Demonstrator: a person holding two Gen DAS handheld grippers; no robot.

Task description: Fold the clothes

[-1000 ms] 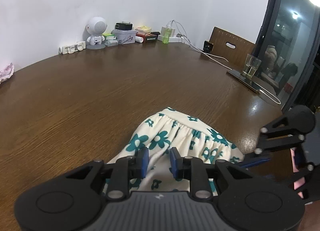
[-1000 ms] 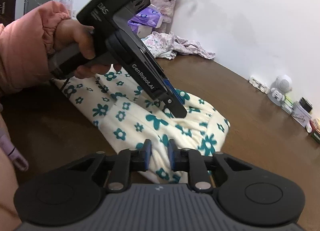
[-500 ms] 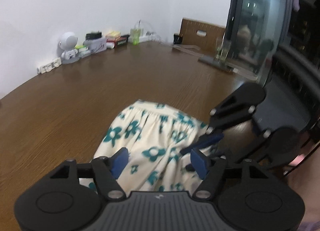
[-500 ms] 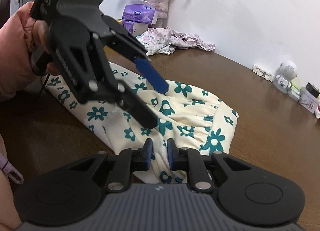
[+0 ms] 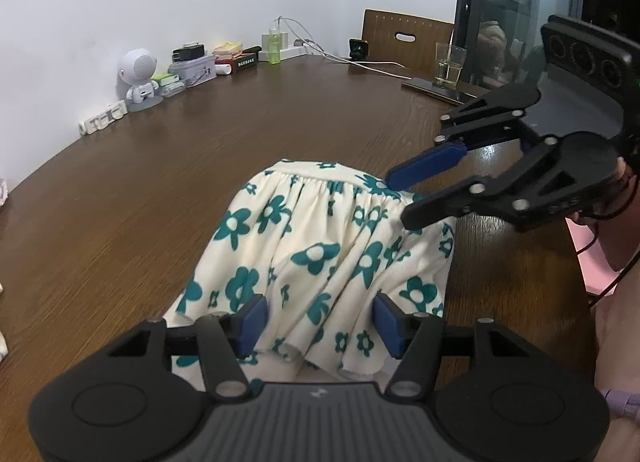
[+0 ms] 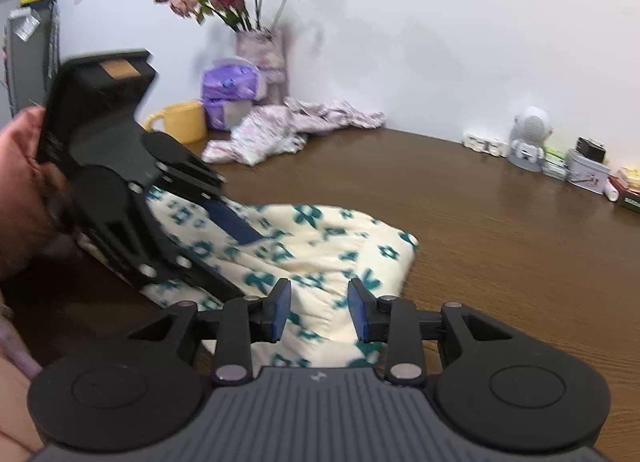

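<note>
A cream garment with teal flowers (image 5: 320, 254) lies folded in a heap on the brown wooden table (image 5: 160, 181). My left gripper (image 5: 320, 322) hovers over its near hem. Its jaws are apart and closing, with cloth lying between the blue pads but not pinched. In the right wrist view the garment (image 6: 340, 246) spreads ahead of my right gripper (image 6: 320, 310), whose jaws are opening over the cloth's near edge without pressing it. Each gripper shows in the other's view: the right gripper (image 5: 400, 197) over the gathered waistband, the left gripper (image 6: 248, 262) over the garment's left part, held by a hand.
A white robot-shaped speaker (image 5: 138, 77), tins and boxes line the far wall. A glass (image 5: 448, 63) stands on a phone near a chair (image 5: 404, 37). A flower vase (image 6: 260, 49), tissue packs (image 6: 230, 83), a yellow mug (image 6: 180, 121) and a pink floral garment (image 6: 288, 125) sit far left.
Both grippers were shut on the cloth a second ago. The left let go first and spread wide, then the right jaws parted. Both hands shifted sideways and rolled; the garment has settled on the table.
</note>
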